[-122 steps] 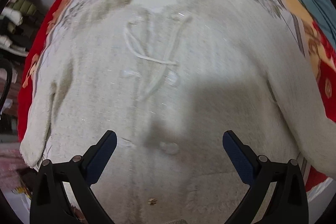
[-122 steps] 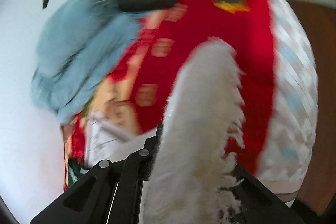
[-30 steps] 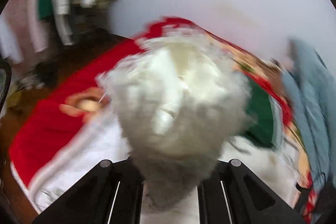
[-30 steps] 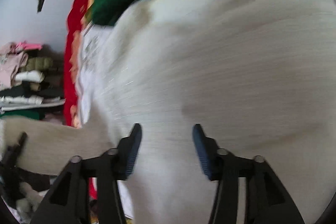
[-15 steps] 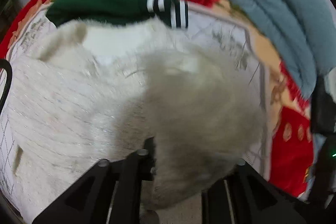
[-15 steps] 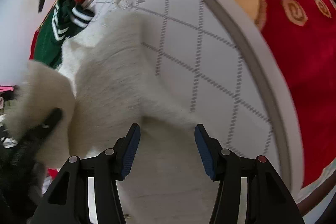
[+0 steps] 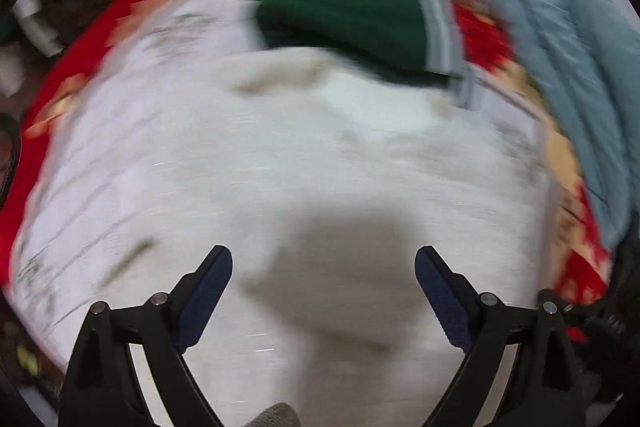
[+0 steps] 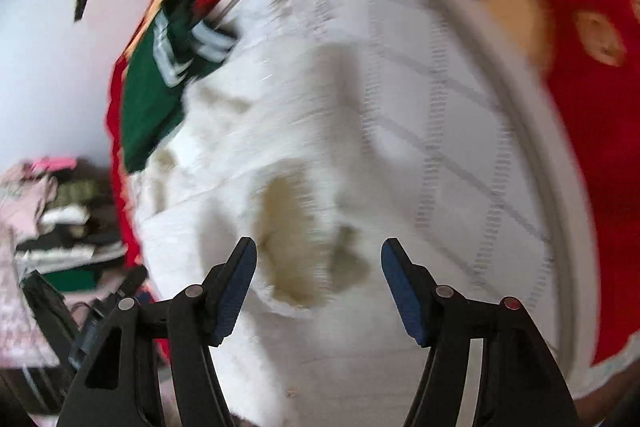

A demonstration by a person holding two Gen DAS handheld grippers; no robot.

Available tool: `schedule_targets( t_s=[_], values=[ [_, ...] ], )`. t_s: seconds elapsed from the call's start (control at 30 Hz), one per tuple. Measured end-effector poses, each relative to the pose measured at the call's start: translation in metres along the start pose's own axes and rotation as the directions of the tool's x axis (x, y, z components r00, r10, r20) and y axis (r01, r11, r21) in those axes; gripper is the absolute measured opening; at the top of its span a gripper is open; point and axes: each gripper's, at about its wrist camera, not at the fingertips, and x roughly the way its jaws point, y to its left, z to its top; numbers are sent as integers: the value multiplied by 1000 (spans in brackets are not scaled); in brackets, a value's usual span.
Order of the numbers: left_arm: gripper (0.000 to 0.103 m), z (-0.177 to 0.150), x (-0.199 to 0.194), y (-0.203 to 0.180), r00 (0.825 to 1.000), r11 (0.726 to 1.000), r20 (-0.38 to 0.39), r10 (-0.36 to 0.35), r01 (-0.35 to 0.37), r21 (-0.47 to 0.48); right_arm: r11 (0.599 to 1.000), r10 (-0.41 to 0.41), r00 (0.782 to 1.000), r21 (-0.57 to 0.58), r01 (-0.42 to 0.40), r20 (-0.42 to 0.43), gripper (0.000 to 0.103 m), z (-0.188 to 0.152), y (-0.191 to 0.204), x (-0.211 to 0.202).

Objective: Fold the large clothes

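Note:
A large fluffy white garment [image 7: 320, 163] lies spread on a bed, filling the middle of the left wrist view. It also shows in the right wrist view [image 8: 272, 179], with brownish shaded folds near the fingers. My left gripper [image 7: 323, 267] is open and empty just above the garment's near part. My right gripper [image 8: 319, 259] is open and empty over the garment's edge. Both views are motion-blurred.
A folded green garment with white stripes [image 7: 352, 15] lies at the far end of the bed [image 8: 152, 79]. A blue-grey cloth [image 7: 568, 59] lies far right. The red, cream and white quilted blanket [image 8: 460, 155] covers the bed. Stacked clothes [image 8: 60, 211] stand beside it.
My left gripper has let go of the white sleeve it carried and opened wide. The sleeve now lies on the garment. My right gripper stays open and has shifted over the garment's edge.

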Motion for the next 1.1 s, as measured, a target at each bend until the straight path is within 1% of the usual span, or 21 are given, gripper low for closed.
schedule_targets(
  t_s=[0.07, 0.13, 0.17, 0.2, 0.23, 0.27, 0.37, 0.43, 0.47, 0.5, 0.53, 0.57, 0.6, 0.63, 0.67, 0.7, 0.77, 0.83, 0.93, 1.03, 1.1],
  values=[
    [93, -8, 3, 30, 993, 992, -11, 121, -121, -29, 998, -42, 997, -57, 38, -68, 67, 6, 16, 29],
    [93, -16, 7, 53, 979, 977, -41, 202, -204, -57, 994, -59, 989, -99, 46, -136, 63, 9, 28, 59],
    [93, -19, 8, 61, 975, 972, -50, 218, -222, -72, 992, -68, 985, -120, 49, -159, 27, 8, 32, 68],
    [93, -22, 9, 67, 971, 968, -58, 232, -237, -85, 984, -111, 979, -157, 84, -170, 12, 8, 40, 75],
    [93, -26, 10, 73, 966, 962, -65, 249, -255, -95, 976, -138, 980, -190, 109, -145, 12, 7, 47, 73],
    [93, -30, 11, 76, 963, 958, -69, 261, -267, -102, 967, -140, 986, -228, 117, -90, 6, 8, 58, 64],
    [93, -41, 11, 79, 961, 956, -83, 264, -272, -113, 939, -115, 990, -317, 135, 81, 6, 14, 87, 26],
    [93, -48, 17, 75, 960, 956, -104, 260, -271, -111, 920, -142, 979, -345, 185, 148, 6, 22, 98, 22],
    [93, -51, 20, 72, 957, 955, -117, 264, -276, -108, 911, -166, 975, -354, 210, 149, 7, 28, 97, 28],
    [93, -53, 24, 70, 955, 954, -129, 268, -281, -105, 902, -211, 971, -361, 238, 113, 7, 33, 91, 42],
    [93, -53, 27, 67, 953, 954, -140, 267, -282, -101, 895, -282, 960, -359, 266, 9, 8, 41, 82, 68],
    [93, -52, 29, 65, 954, 955, -143, 263, -278, -99, 903, -323, 941, -331, 275, -100, 8, 44, 70, 85],
    [93, -47, 28, 63, 955, 956, -139, 263, -277, -95, 922, -317, 934, -286, 263, -163, 9, 48, 61, 91],
    [93, -38, 28, 58, 955, 955, -120, 270, -281, -89, 941, -280, 944, -245, 233, -177, 12, 53, 60, 85],
    [93, -31, 27, 54, 957, 956, -103, 272, -281, -82, 938, -283, 946, -252, 239, -156, 22, 55, 64, 78],
    [94, -20, 29, 49, 958, 957, -83, 274, -280, -72, 926, -304, 946, -269, 265, -116, 37, 57, 72, 65],
    [96, 9, 38, 38, 958, 958, -44, 284, -286, -36, 918, -307, 951, -272, 289, -27, 49, 62, 91, 40],
    [98, 33, 50, 31, 959, 959, -15, 282, -283, -13, 943, -226, 974, -254, 214, -16, 49, 73, 115, 33],
    [98, 69, 79, 25, 941, 940, 21, 339, -339, 33, 967, -142, 981, -229, 108, -134, 49, 83, 147, 75],
    [98, 94, 109, 23, 908, 904, 55, 414, -418, 92, 978, -146, 958, -179, 103, -245, 49, 94, 167, 145],
    [98, 105, 124, 25, 898, 890, 48, 437, -440, 120, 983, -162, 943, -132, 129, -289, 49, 95, 171, 182]
  ],
)
